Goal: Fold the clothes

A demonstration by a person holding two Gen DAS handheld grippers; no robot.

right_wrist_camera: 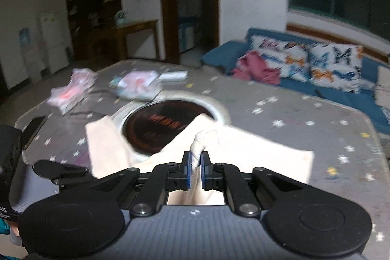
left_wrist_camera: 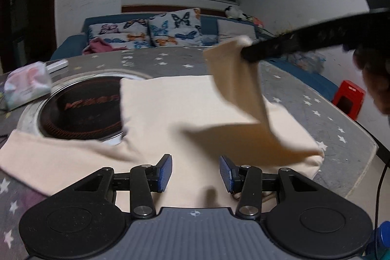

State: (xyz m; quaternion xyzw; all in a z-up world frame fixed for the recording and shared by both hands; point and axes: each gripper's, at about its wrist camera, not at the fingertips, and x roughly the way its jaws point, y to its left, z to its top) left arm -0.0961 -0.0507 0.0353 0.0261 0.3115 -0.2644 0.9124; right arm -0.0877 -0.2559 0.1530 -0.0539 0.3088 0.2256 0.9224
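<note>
Red lettering on the round dark cooktop (left_wrist_camera: 82, 109) set into the tabletop (left_wrist_camera: 304, 113) is too blurred to read. A cream garment (left_wrist_camera: 170, 109) lies spread on the star-patterned tabletop, partly over the cooktop. The right hand-held gripper (right_wrist_camera: 196, 168) is clamped on a pinched fold, lifting one corner. The left hand-held gripper (left_wrist_camera: 196, 173) hovers over the cloth, jaws apart, holding nothing. Only the right wrist view shows plastic packets (right_wrist_camera: 136, 84)

right gripper (right_wrist_camera: 195, 163) pinching cream garment (right_wrist_camera: 256, 150), starry table (right_wrist_camera: 304, 113)
</note>
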